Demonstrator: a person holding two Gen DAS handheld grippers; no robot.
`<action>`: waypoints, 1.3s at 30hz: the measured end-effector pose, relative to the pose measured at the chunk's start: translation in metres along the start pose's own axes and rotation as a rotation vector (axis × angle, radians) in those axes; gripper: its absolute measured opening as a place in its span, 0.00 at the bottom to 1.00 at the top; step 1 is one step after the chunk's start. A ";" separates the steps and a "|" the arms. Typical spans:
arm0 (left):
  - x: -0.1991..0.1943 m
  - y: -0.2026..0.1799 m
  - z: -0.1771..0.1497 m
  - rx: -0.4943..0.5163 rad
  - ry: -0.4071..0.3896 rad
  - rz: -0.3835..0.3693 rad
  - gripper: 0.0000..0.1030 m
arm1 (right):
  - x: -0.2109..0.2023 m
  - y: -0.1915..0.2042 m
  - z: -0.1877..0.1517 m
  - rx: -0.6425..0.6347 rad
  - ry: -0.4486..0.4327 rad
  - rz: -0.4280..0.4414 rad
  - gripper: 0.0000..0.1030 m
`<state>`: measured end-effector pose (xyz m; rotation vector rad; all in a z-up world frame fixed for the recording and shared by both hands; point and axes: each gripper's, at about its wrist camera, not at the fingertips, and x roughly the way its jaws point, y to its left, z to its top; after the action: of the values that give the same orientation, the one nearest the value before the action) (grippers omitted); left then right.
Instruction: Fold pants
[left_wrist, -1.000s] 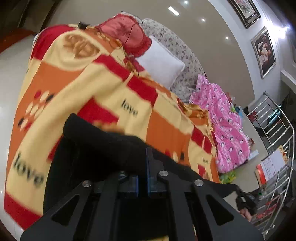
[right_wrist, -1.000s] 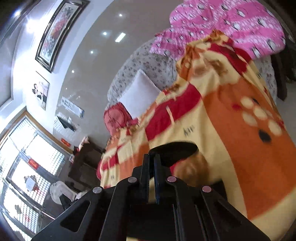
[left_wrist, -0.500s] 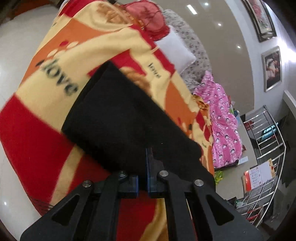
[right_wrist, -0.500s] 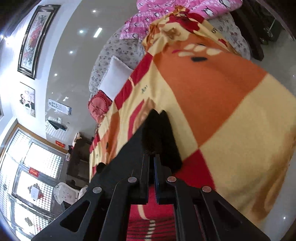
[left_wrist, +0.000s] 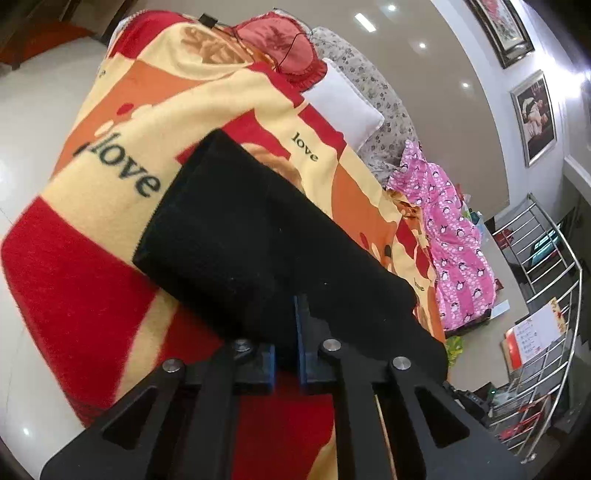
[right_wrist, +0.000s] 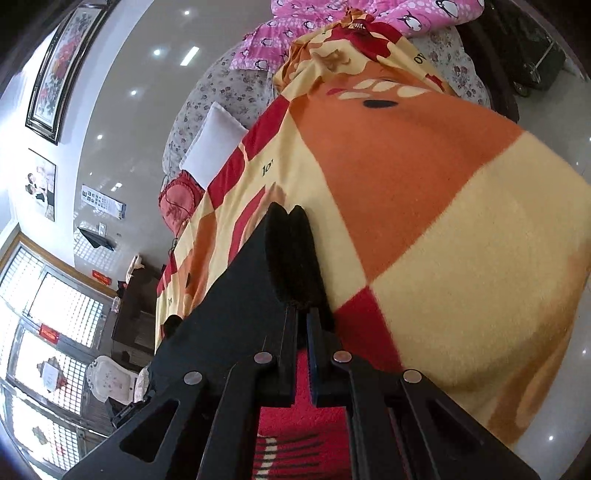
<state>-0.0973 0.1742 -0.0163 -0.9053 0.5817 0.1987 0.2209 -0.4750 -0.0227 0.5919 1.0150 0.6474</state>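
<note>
In the left wrist view, the black pants (left_wrist: 236, 236) lie folded on a blanket (left_wrist: 122, 122) with red, orange and yellow squares and the word "love". The near edge of the pants sits between the two fingers of the left tongs (left_wrist: 286, 332). Their jaws are opening a little, with a narrow gap, and the cloth is still in it. Behind, a red cushion (left_wrist: 280, 48) and a white pillow (left_wrist: 340, 99) rest at the far end of the blanket, and a pink quilt (left_wrist: 454, 240) is to the right.

In the right wrist view, the right tongs (right_wrist: 301, 321) are closed on the other corner of the pants (right_wrist: 236, 295). The folded edge (right_wrist: 291, 254) stands up just past the fingertips.
</note>
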 end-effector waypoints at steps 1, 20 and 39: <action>-0.003 -0.002 0.000 0.015 -0.017 0.017 0.10 | 0.000 0.002 0.000 -0.007 0.000 -0.008 0.02; -0.005 -0.037 -0.027 0.338 -0.275 0.348 0.38 | 0.048 0.236 -0.045 -0.784 -0.080 0.035 0.39; 0.004 -0.040 -0.036 0.375 -0.286 0.374 0.41 | 0.246 0.265 -0.083 -0.729 0.263 -0.047 0.00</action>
<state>-0.0918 0.1210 -0.0087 -0.3896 0.4949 0.5286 0.1827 -0.1063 -0.0081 -0.1595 0.9447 1.0024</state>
